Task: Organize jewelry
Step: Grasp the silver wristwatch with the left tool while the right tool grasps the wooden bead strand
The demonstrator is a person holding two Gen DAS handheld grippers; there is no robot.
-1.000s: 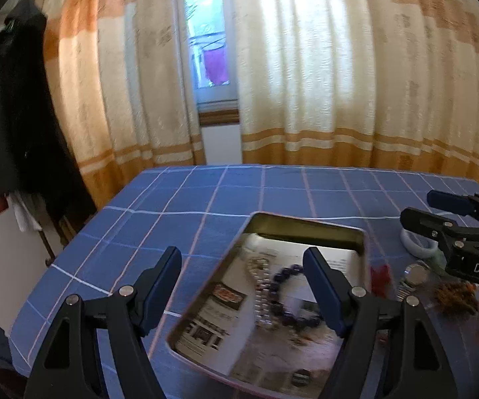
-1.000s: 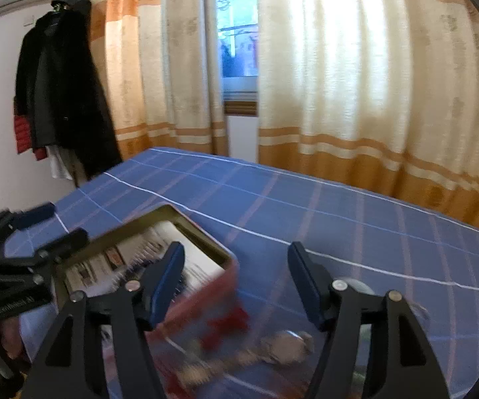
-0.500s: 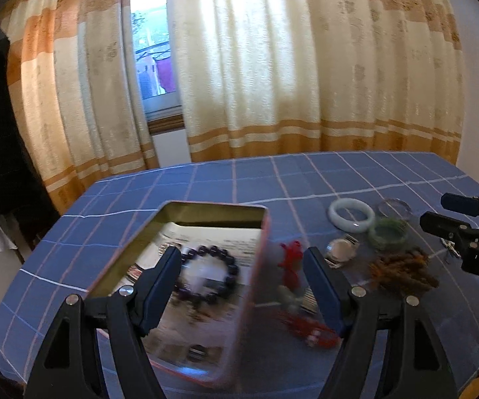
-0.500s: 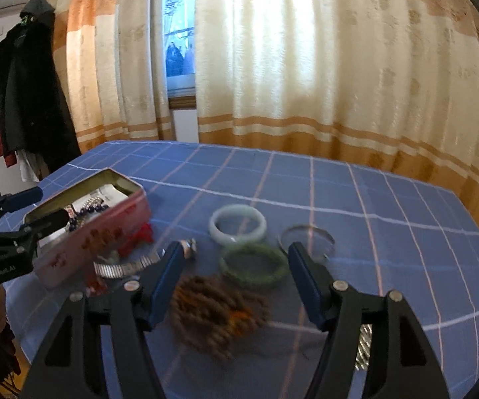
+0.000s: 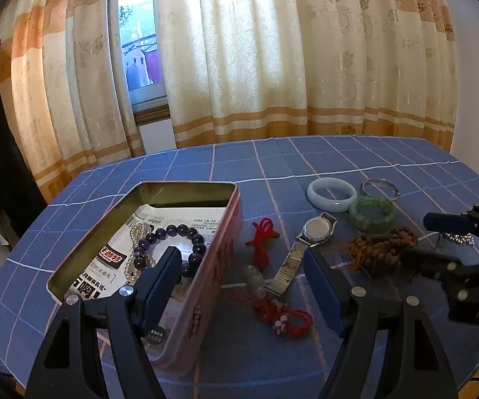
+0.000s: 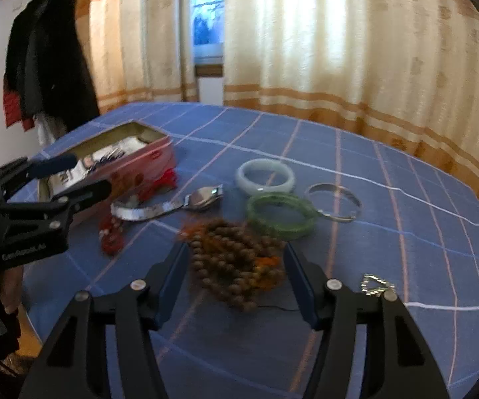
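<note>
The right gripper [image 6: 234,286] hangs low over the near part of the bench [image 6: 405,206], its fingers [image 6: 173,276] released but just now drawing inward, with the heap of brown wooden beads [image 6: 236,262] lying between them and touched by neither. A small silver chain [image 6: 377,284] lies just to the right of that gripper, toward the bench's right edge. The left gripper [image 5: 242,286] is released too, its fingers spread wide: one sits over the open pink tin [image 5: 219,266], the other over the cloth past a steel watch [image 5: 300,249]. Between them lie a red knotted cord [image 5: 272,309] and a pale stone pendant [image 5: 254,277]. Inside the tin, near the bench's left edge, a dark purple bead bracelet [image 5: 169,242] rests on printed paper beside a strand of pearls [image 5: 136,232]. Further back, a green bangle [image 6: 281,214] touches a pale jade bangle [image 6: 266,176], with a thin silver bangle [image 6: 334,201] just beside them. Curtains [image 5: 272,50] hang beyond the far edge.
</note>
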